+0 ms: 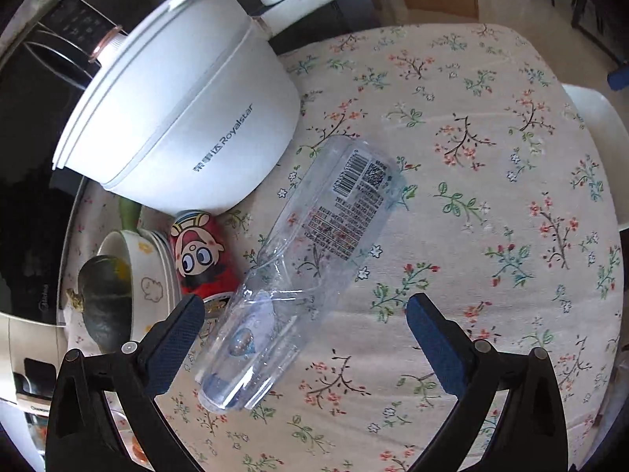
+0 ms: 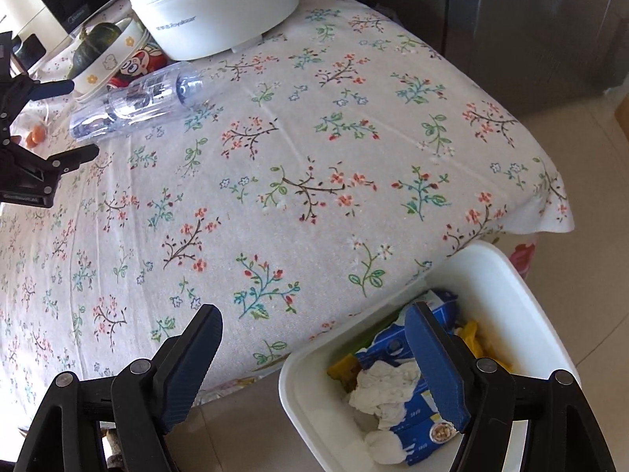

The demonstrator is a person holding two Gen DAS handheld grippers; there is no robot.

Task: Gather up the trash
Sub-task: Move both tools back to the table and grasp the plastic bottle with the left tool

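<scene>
Risk first: clear plastic bottle (image 1: 302, 267) lying on its side on the flowered tablecloth (image 1: 491, 204), round and slick, likely to roll or squirt out from a pinch set off-centre or too near the narrow end. Further risk from crowding on the left: red cartoon can (image 1: 204, 255) just beside the bottle's near half, stacked bowls (image 1: 145, 275) and dark squash (image 1: 104, 299) beyond it, white pot (image 1: 184, 118) at the far left, so a left finger swung wide could knock the can over. Left tongs (image 1: 304, 314) released, fingers spread wide and holding nothing, hovering above the bottle's near end, with the bottle running from between the fingertips away toward far right. Right tongs (image 2: 314, 346) likewise released and empty, poised over the table's near right corner and the white bin (image 2: 298, 389) below it, already holding paper and wrappers. Bottle well apart from the bin, at the far left of the table in the right view (image 2: 133, 98); a long carry, so a weak grip could drop it short.
</scene>
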